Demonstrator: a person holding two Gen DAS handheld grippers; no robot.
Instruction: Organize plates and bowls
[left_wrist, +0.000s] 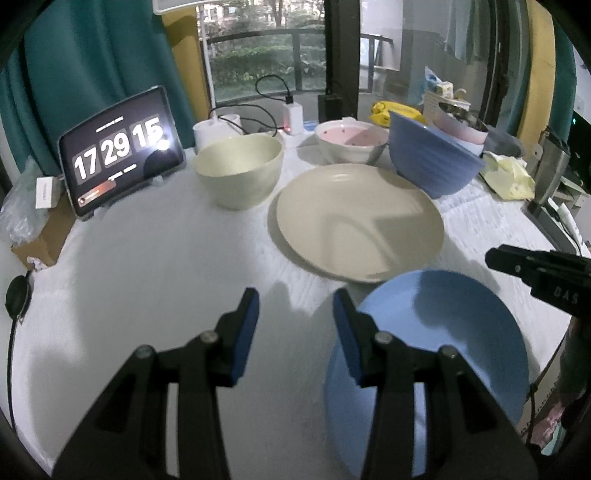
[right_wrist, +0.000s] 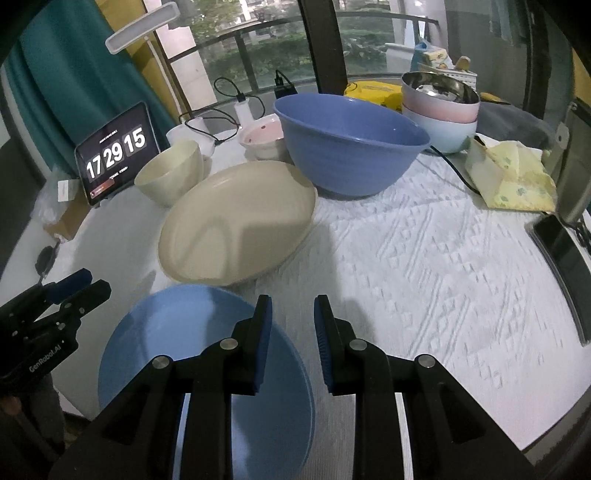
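A blue plate (left_wrist: 443, 332) (right_wrist: 184, 332) lies at the near edge of the table, between my two grippers. Behind it is a cream plate (left_wrist: 358, 225) (right_wrist: 236, 221). Further back stand a cream bowl (left_wrist: 236, 170) (right_wrist: 170, 173), a white bowl with a pink inside (left_wrist: 351, 142) (right_wrist: 262, 136) and a large blue bowl (left_wrist: 432, 158) (right_wrist: 351, 144). My left gripper (left_wrist: 295, 314) (right_wrist: 98, 282) hovers open just left of the blue plate, only tablecloth between its fingers. My right gripper (right_wrist: 292, 317) (left_wrist: 495, 258) is open at the plate's right rim, holding nothing.
A tablet clock (left_wrist: 118, 147) leans at the back left beside a cardboard box (left_wrist: 44, 236). Chargers and cables (left_wrist: 291, 114) lie at the back. Stacked pink and pale-blue bowls with a steel one (right_wrist: 439, 107) and a yellow cloth (right_wrist: 513, 177) sit back right. A dark device (right_wrist: 561, 251) lies at the right edge.
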